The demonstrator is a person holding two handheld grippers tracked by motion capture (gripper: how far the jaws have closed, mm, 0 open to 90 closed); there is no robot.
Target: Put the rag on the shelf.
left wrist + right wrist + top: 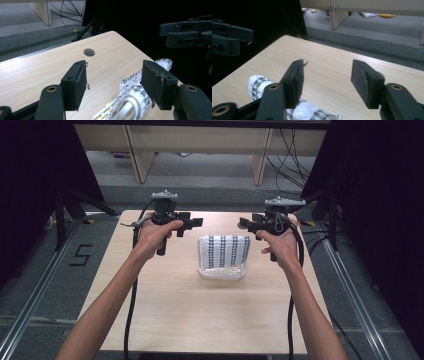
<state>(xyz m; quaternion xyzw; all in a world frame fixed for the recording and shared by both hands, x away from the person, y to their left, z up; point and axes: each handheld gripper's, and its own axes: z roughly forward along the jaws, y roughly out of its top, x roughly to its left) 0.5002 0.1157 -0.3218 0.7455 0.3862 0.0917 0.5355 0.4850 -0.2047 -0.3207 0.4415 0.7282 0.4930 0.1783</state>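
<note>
A white cloth with dark patterned stripes (224, 250) lies draped over a small white basket (222, 271) in the middle of the wooden table (200, 320). My left gripper (196, 222) is held above the table to the left of the cloth, open, nothing between its jaws. My right gripper (245, 223) hovers to the right of the cloth, also open and empty. In the left gripper view the patterned cloth (132, 86) lies below the open jaws (113, 83), with the right gripper (187, 33) beyond. The right gripper view has the cloth (258, 83) at lower left under its open jaws (327, 80).
A round cable hole (89, 52) sits in the table near its far edge. Black tripod legs (70, 210) stand left of the table and dark curtains on both sides. Wooden furniture legs (140, 155) and cables (290, 165) lie on the floor beyond.
</note>
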